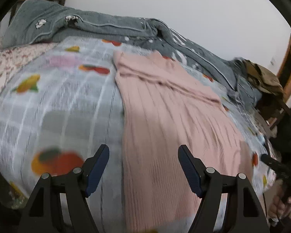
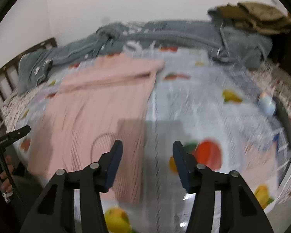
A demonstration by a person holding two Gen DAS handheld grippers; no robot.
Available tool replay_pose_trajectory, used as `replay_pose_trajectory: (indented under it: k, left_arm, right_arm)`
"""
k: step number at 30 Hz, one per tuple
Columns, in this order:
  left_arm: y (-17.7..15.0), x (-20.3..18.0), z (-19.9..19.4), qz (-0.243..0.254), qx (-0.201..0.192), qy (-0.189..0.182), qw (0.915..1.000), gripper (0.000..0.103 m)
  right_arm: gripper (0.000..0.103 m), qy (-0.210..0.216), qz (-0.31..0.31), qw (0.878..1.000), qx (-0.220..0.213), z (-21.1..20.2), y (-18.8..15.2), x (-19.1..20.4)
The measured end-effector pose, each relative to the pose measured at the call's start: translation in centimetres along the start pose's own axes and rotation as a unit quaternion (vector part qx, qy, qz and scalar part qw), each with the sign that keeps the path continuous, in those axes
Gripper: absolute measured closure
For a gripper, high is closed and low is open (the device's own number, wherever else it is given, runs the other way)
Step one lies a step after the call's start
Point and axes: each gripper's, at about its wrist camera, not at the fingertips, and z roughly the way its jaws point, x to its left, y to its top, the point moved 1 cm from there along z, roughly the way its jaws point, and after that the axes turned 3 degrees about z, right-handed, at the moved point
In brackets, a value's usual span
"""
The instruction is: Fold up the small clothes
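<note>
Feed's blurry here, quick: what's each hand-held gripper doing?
Left hand-held gripper: open, empty, above the pink garment.
Right hand-held gripper: open, empty.

**Bed, blanket and things at the edges**

A bed sheet [image 1: 54,104] with a grey-white grid and printed fruits covers the bed. At the far side a grey blanket [image 1: 106,29] lies bunched along the white wall [image 1: 164,3]. A brown-olive cloth pile [image 2: 261,17] rests on the blanket at the far right. A dark wooden headboard [image 2: 7,71] with slats stands at the left. Near the right edge lies a small light-blue object [image 2: 267,104], too blurred to name.
</note>
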Motion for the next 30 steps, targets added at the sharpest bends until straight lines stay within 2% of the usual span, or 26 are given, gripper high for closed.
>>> replay_pose_trajectory:
  k: [4,10,13,15,19,21,22,24,25,27,30]
  left_arm:
    - [-2.6,-0.4,-0.6,0.020,0.012,0.003,0.9997,0.033]
    - [-3.8,-0.2,0.1,0.014,0.019,0.007,0.9997,0.035]
    - [-3.9,-0.3,1.0,0.016,0.030,0.021,0.9992,0.040]
    - [-4.0,-0.2,1.4,0.011,0.032,0.025,0.9991,0.048]
    - [-4.1,0.1,1.4,-0.002,0.026,0.015,0.9995,0.054]
    - [-4.1,0.2,1.6,-0.002,0.030,0.012,0.9995,0.069]
    - [-4.1,0.3,1.7,-0.004,0.033,0.009,0.9994,0.073]
    - [-4.2,0.9,1.8,-0.021,0.040,-0.010,0.9989,0.091]
    - [-4.2,1.3,1.9,-0.032,0.043,-0.020,0.9984,0.094]
    - [-4.1,2.1,1.8,-0.056,0.041,-0.038,0.9968,0.094]
    - [-4.2,2.7,1.2,-0.067,0.037,-0.053,0.9957,0.094]
  right_arm:
    - [0.052,0.026,0.003,0.999,0.026,1.1,-3.3,0.3]
    - [0.053,0.016,0.033,0.999,0.032,2.6,-5.0,-0.2]
    - [0.053,0.013,0.042,0.999,0.017,2.5,-5.0,-0.4]
    - [0.055,0.003,0.037,0.999,0.015,2.8,-4.9,-0.2]
    - [0.059,-0.019,0.025,0.999,-0.004,3.0,-5.1,0.3]
    - [0.059,-0.022,0.022,0.999,-0.008,3.2,-5.1,0.7]
    - [0.063,-0.022,0.020,1.000,-0.009,3.3,-5.1,0.8]
    - [0.080,-0.011,0.012,1.000,-0.005,3.4,-5.1,1.3]
    - [0.092,0.005,0.006,1.000,0.002,3.5,-5.0,1.6]
    - [0.094,0.010,0.003,1.000,0.004,3.4,-4.9,1.8]
    - [0.094,0.015,0.003,1.000,0.007,3.2,-4.7,1.6]
